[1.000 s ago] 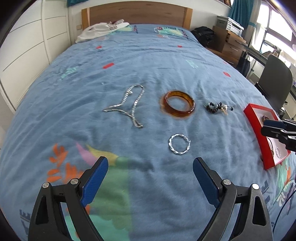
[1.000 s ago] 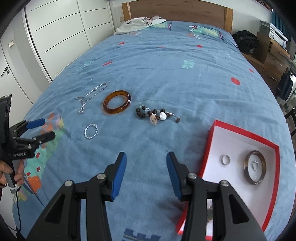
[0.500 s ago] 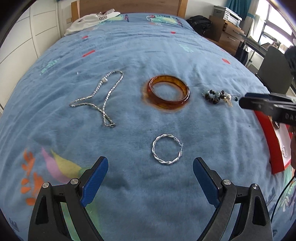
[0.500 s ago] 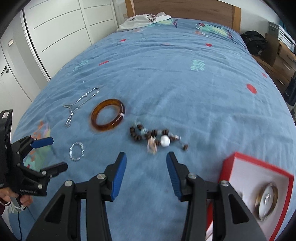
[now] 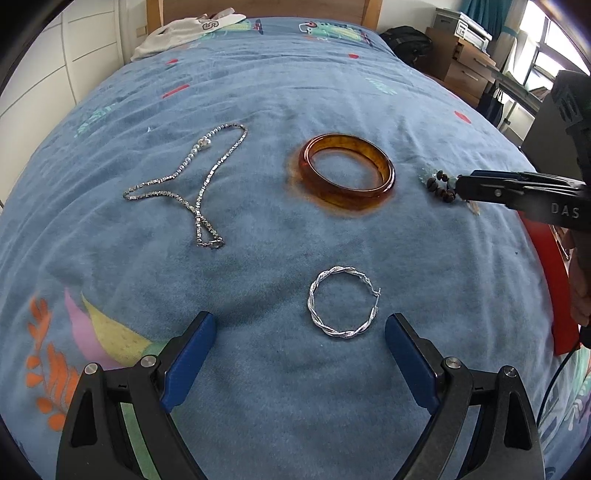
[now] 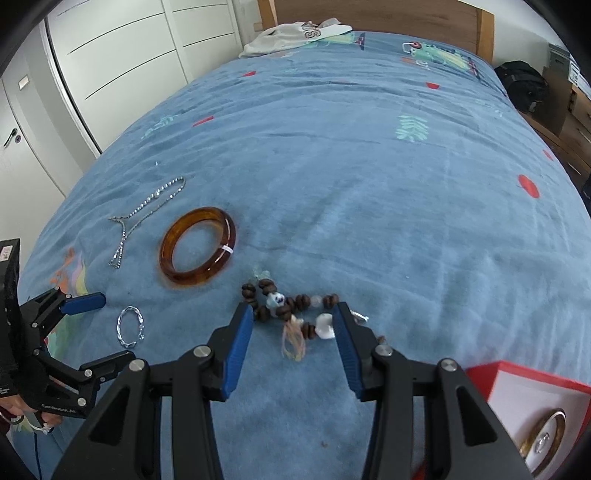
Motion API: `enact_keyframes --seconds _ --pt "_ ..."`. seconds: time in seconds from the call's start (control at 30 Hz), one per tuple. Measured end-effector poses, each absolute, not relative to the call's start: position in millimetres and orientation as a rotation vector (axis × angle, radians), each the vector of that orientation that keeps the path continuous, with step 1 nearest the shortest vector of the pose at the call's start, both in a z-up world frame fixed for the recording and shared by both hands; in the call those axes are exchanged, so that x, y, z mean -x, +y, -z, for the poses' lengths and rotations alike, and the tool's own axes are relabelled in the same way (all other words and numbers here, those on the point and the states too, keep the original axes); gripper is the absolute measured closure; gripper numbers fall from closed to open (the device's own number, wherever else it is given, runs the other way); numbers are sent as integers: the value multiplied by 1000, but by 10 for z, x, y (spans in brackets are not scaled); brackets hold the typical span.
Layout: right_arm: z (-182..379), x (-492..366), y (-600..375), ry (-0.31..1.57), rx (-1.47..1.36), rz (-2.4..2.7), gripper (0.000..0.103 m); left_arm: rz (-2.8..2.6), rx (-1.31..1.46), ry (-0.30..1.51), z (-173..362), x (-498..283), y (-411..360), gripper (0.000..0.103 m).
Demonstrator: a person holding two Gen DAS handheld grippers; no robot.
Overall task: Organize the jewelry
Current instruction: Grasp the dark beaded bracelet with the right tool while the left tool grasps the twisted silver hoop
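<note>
A twisted silver hoop (image 5: 343, 270) lies on the blue bedspread just ahead of my left gripper (image 5: 300, 325), which is wide open and holds nothing. Beyond it rest an amber bangle (image 5: 343, 192) and a silver chain necklace (image 5: 201, 192). My right gripper (image 6: 292, 310) stands partly open astride the dark beaded bracelet (image 6: 303, 301); its pads do not press on the beads. The right finger hides part of a white bead. The bangle (image 6: 194, 278), the necklace (image 6: 147, 210) and the hoop (image 6: 119, 328) lie to the left in the right wrist view.
A red box (image 6: 517, 373) with a white lining sits at the lower right and holds a round gold-rimmed piece (image 6: 546, 432). White clothing (image 5: 184, 27) lies by the wooden headboard. White wardrobe doors (image 6: 129, 55) stand left of the bed, and drawers (image 5: 465, 70) to its right.
Both grippers have come lower and closer to the bedspread. The right one moved left from beside the red box to the beaded bracelet. The left one closed in on the silver hoop.
</note>
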State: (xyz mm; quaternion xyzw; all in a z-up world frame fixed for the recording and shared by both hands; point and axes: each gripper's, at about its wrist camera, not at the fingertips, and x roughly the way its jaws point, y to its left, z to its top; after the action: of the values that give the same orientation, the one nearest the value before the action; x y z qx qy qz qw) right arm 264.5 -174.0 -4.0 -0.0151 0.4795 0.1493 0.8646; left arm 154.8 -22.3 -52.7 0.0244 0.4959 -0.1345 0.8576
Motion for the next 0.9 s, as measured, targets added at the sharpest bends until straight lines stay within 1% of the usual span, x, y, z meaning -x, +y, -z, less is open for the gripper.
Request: enact_keyframes --seconds 0.1,0.2,0.27,0.43,0.47,0.53,0.6,0.63,0.67,0.7,0.77,0.9 --pt "76 -2688 -1693 1004 36 -324 58 282 -52 1044 551 -1561 -219 11" --pt "121 -2736 -1644 1011 33 -334 51 280 -46 1043 566 -1568 -223 11" --pt "150 -2749 -1588 1012 56 -340 49 279 -42 1041 574 -1579 -222 10" --pt "253 -2787 -1496 1024 104 -321 49 281 -40 1037 591 -1592 -232 10" --pt "264 -2794 -1509 1023 100 -314 50 280 -43 1036 595 -1596 -235 10" --pt "287 -2811 -1542 1019 82 -297 58 279 -50 1032 599 -1598 -246 10" --pt "284 -2816 -1586 1016 74 -282 74 280 -51 1023 593 -1604 -256 11" --pt "281 -2819 -1614 1018 64 -279 77 281 -51 1018 590 -1610 -260 13" --pt "275 -2820 -1655 1020 55 -274 85 280 -53 1014 588 -1618 -265 17" --pt "272 -2822 -1675 1023 51 -272 86 279 -52 1010 581 -1624 -263 19" --pt "261 -2801 -1708 1023 45 -274 87 280 -49 1005 564 -1631 -270 27" --pt "235 -2740 -1709 1023 49 -276 87 285 -63 1005 542 -1653 -292 39"
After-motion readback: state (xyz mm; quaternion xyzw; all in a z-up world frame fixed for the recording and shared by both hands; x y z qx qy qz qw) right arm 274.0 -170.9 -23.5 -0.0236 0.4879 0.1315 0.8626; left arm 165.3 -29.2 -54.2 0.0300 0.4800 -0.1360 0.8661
